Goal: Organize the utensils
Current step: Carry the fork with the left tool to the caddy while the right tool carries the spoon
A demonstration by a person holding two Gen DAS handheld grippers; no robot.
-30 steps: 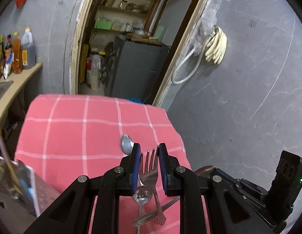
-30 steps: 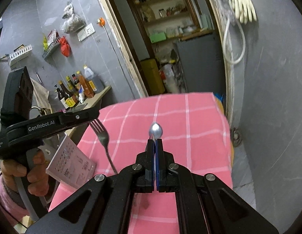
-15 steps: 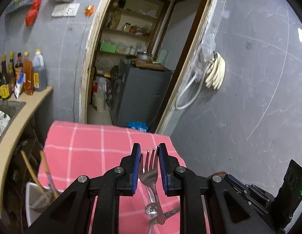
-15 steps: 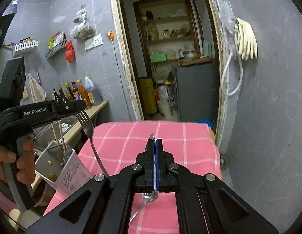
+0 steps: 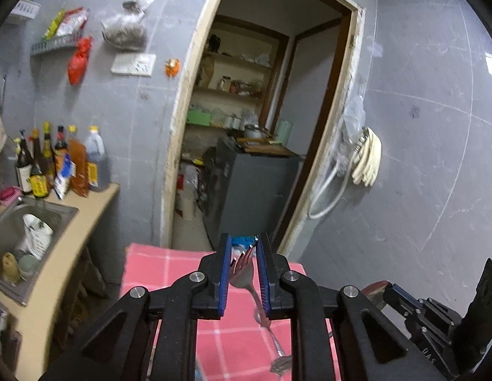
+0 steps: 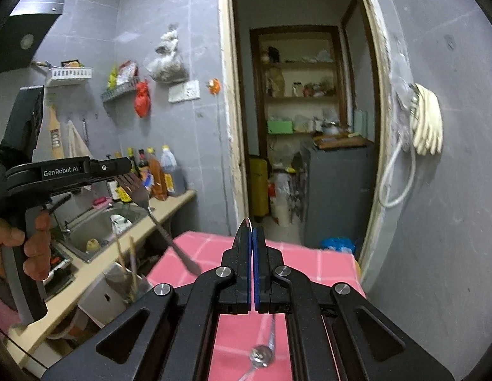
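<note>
Above pink tablecloth [image 5: 169,273] | left hand-held gripper [image 5: 242,246] just narrowed, gripping fork [image 5: 244,274] | right hand-held gripper [image 6: 253,228] clamps spoon [image 6: 271,336]

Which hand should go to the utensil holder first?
Probably left: the left gripper, holding the fork, hangs on the sink side nearer the utensil holder; the right gripper, shut on the spoon, is over the pink tablecloth.

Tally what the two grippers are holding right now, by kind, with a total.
fork: 1, clamped in the left gripper
spoon: 1, seen edge-on in the right gripper
Total: 2
</note>
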